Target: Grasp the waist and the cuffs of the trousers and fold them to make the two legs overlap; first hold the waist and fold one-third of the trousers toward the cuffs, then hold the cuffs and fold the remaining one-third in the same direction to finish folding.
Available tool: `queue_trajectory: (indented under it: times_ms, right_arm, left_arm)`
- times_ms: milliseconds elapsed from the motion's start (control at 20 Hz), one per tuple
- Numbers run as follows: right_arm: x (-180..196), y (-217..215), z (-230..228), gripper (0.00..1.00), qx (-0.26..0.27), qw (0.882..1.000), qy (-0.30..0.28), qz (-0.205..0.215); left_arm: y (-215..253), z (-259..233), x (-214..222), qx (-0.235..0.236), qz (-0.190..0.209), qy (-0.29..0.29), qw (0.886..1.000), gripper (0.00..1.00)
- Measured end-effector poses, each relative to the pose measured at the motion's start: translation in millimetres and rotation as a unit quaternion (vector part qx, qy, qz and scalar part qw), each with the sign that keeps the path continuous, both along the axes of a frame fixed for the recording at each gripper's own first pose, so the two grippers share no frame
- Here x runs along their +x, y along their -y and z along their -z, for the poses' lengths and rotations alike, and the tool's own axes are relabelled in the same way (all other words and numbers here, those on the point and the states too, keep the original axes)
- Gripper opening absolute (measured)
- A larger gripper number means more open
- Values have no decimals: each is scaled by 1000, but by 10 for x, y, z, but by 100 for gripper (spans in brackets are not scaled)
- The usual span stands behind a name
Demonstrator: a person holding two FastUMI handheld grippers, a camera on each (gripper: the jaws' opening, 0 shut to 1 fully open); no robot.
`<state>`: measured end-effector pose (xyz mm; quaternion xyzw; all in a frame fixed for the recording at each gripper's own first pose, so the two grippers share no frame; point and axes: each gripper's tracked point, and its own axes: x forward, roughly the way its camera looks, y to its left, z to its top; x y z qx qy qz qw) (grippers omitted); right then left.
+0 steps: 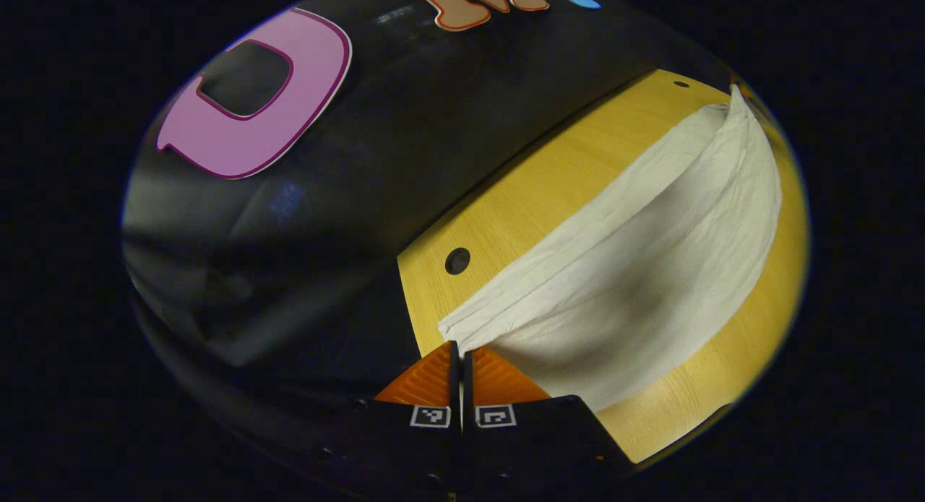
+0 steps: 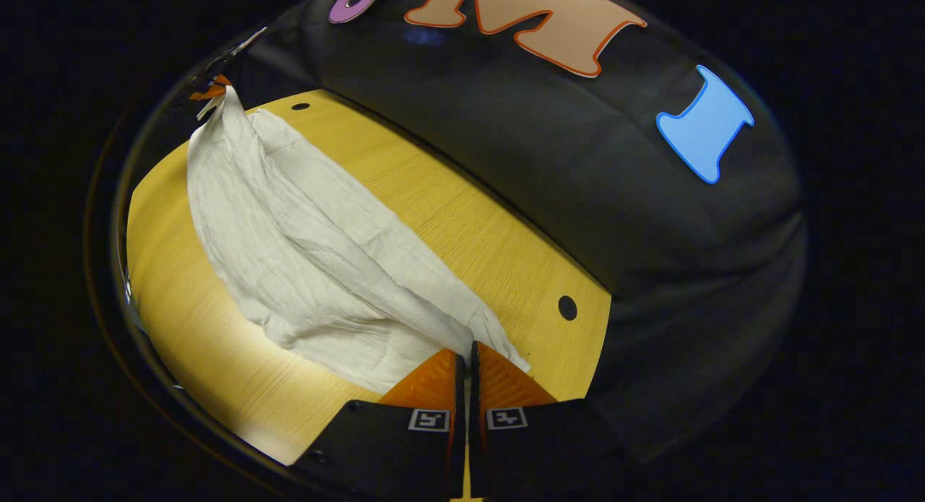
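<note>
Pale off-white trousers (image 1: 650, 227) hang stretched between my two grippers above the yellow wooden table (image 1: 520, 191). My left gripper (image 1: 460, 352) is shut on one end of the cloth, which runs away from the fingertips toward the far right. In the right gripper view the trousers (image 2: 303, 249) sag onto the table (image 2: 462, 220) in the middle, and my right gripper (image 2: 466, 352) is shut on their near end. The far end rises to the left gripper (image 2: 213, 92), small at the upper left. I cannot tell which end is the waist.
The table has small round holes (image 1: 457, 261) (image 2: 567, 308) near its back edge. The black cloth wall (image 1: 303, 256) stands right behind that edge. Bare tabletop (image 2: 209, 336) lies in front of the trousers.
</note>
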<state>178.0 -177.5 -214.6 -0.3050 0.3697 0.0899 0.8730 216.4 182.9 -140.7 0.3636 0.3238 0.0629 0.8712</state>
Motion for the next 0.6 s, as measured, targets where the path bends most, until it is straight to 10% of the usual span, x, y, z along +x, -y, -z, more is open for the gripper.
queue_trajectory:
  times_ms: [300,600]
  right_arm:
    - [650,-42,531,4,28,999,11,25]
    - [877,-89,986,4,101,992,-9,70]
  left_arm:
    - [-116,475,597,2,-52,25,998,0]
    - [133,926,872,-90,-68,45,993,0]
